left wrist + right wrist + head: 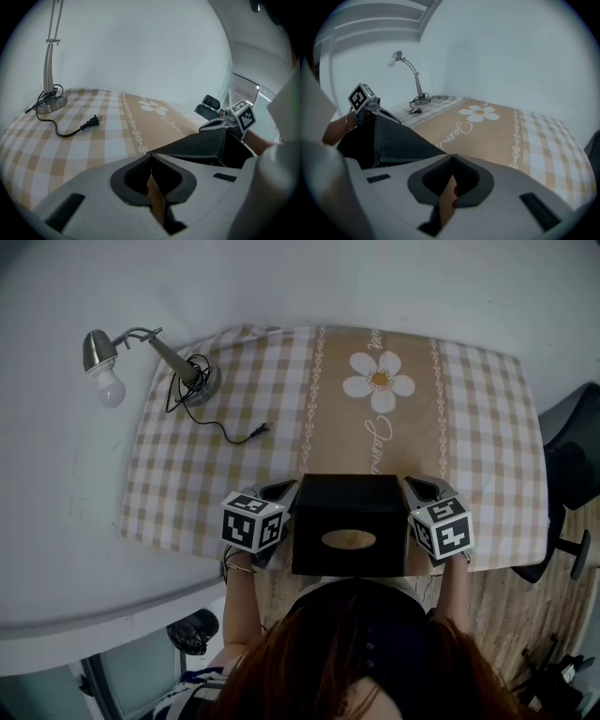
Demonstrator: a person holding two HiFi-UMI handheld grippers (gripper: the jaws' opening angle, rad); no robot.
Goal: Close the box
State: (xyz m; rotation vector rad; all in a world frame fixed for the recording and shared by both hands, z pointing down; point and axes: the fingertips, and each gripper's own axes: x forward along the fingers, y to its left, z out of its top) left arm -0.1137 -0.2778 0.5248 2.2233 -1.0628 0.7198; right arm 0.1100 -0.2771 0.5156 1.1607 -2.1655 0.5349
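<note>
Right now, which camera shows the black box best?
The head view: the black box shows its whole top from above, oval opening included. The left gripper view catches only its dark sloping flap; the right gripper view, one dark side.

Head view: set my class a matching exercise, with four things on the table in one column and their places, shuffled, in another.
Things:
1. desk lamp
2. black box
3. daisy print
4. plug

Places:
A. at the near edge, in the middle
B. far left corner
C. far side, on the tan stripe
D. between the lamp's base and the tan stripe

Pairs: 1-B; 2-A; 3-C; 4-D.
</note>
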